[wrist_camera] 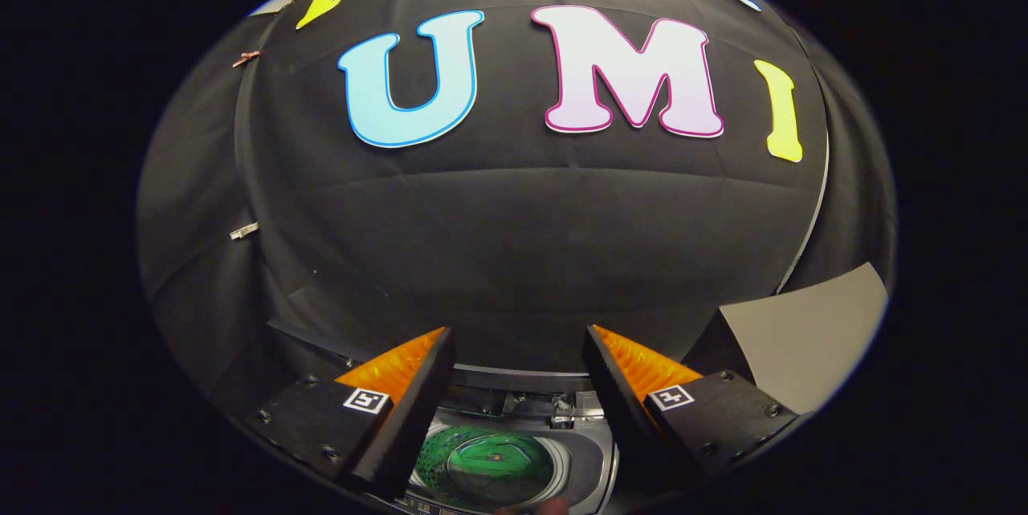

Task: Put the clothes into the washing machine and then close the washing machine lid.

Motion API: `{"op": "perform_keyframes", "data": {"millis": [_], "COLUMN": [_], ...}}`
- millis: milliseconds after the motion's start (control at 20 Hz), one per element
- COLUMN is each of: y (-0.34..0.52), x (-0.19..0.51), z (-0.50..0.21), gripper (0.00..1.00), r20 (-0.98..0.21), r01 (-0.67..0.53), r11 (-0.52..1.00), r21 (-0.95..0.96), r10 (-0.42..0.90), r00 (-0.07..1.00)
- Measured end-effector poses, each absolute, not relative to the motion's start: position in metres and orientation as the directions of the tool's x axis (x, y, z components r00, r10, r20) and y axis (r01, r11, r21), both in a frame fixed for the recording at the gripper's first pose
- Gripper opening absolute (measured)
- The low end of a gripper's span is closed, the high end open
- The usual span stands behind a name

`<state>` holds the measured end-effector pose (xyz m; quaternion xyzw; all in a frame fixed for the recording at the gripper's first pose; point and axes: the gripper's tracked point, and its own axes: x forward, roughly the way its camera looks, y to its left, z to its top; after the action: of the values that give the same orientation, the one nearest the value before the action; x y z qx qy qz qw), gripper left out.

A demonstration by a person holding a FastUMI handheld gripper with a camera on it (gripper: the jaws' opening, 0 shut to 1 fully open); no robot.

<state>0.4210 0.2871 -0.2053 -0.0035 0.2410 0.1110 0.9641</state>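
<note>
below the wide, empty claw (518, 354) – washing machine (590, 451) open, green clothes (486, 463) inside.

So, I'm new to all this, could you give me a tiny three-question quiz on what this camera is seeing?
1. True or false: the gripper is squeezing a garment.
2. What lies below the spread fingers? A) a closed lid B) the washing machine's open drum C) a basket
3. What colour fills the drum's inside?

Key:
1. False: the fingers stand apart with nothing between them.
2. B.
3. Green; whether that is cloth or the drum itself is unclear.
</note>
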Motion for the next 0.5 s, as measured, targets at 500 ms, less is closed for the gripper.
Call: {"op": "perform_keyframes", "data": {"millis": [500], "y": [0.284], "x": [0.382], "z": [-0.210], "gripper": [1.00], "r20": [-0.409], "r01": [-0.242], "r11": [0.969], "r21": [0.042], "r10": [0.238], "r00": [0.881]}}
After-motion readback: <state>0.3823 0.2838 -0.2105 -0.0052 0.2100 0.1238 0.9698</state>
